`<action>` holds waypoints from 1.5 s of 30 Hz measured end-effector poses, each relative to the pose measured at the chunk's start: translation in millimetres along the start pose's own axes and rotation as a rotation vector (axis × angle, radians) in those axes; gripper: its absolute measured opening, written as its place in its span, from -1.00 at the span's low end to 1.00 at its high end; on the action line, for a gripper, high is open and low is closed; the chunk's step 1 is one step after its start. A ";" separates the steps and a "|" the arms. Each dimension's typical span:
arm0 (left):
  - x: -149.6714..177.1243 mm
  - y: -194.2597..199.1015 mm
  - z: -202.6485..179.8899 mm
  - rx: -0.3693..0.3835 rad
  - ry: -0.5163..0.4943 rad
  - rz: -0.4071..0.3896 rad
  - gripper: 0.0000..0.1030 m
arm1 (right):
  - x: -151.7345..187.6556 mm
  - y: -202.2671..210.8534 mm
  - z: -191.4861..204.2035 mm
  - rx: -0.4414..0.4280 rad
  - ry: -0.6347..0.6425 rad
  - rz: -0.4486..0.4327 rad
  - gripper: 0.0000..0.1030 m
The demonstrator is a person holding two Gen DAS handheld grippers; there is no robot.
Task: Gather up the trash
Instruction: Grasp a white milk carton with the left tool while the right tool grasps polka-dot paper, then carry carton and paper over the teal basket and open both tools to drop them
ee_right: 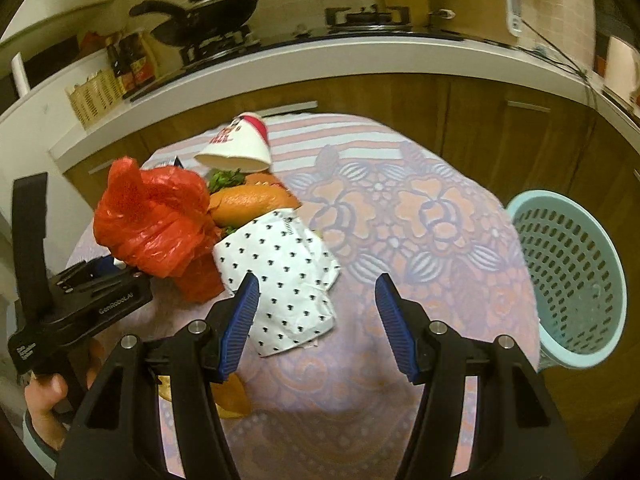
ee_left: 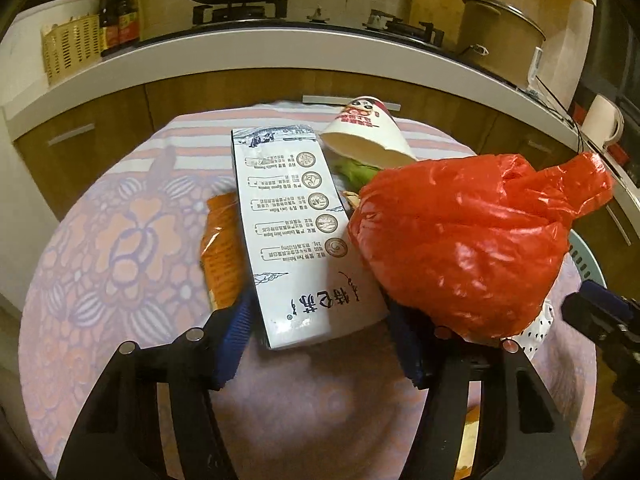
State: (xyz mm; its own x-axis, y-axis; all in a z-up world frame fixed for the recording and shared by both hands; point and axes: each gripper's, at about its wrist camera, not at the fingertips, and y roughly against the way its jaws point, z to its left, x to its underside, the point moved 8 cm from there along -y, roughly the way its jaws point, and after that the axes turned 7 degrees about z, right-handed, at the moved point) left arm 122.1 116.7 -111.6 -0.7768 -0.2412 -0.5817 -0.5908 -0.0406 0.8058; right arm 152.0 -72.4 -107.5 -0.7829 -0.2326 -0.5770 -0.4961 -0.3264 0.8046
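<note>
A pile of trash lies on the round table (ee_left: 100, 240). In the left wrist view a white printed carton (ee_left: 292, 232) lies between my left gripper's (ee_left: 320, 340) open fingers, its near end level with the blue pads; I cannot tell if they touch it. A tied red plastic bag (ee_left: 472, 244) sits right of it, over the right finger. A tipped paper cup (ee_left: 368, 132) lies behind. In the right wrist view my right gripper (ee_right: 318, 324) is open and empty, its left pad over a white dotted paper wrapper (ee_right: 288, 276). The red bag (ee_right: 156, 220) and cup (ee_right: 240, 144) lie beyond.
A light blue perforated bin (ee_right: 568, 280) stands right of the table. Orange packaging (ee_left: 224, 248) lies left of the carton; bread-like pieces (ee_right: 252, 200) and greens sit in the pile. Wooden cabinets and a white counter (ee_left: 280, 48) with stove, wok and pot lie behind.
</note>
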 end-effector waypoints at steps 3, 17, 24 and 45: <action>0.2 10.2 8.2 0.013 0.028 -0.025 0.16 | -1.7 -13.9 5.9 0.005 0.029 0.029 0.11; 1.0 35.1 50.8 0.127 0.142 -0.043 0.16 | 2.7 -52.0 24.7 -0.019 0.088 0.108 0.03; 7.8 21.7 61.3 0.089 0.130 0.020 0.17 | 4.0 -41.9 26.7 -0.061 0.069 0.077 -0.77; -15.7 81.7 76.7 0.094 0.180 -0.147 -0.01 | -18.8 48.1 10.0 -0.065 0.047 -0.142 -0.89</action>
State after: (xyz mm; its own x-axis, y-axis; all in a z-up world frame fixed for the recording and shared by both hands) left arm 69.3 191.5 -45.2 -0.6349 -0.4083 -0.6558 -0.7186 0.0004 0.6954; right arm 139.1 -74.5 -56.6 -0.6874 -0.2221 -0.6915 -0.5739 -0.4173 0.7046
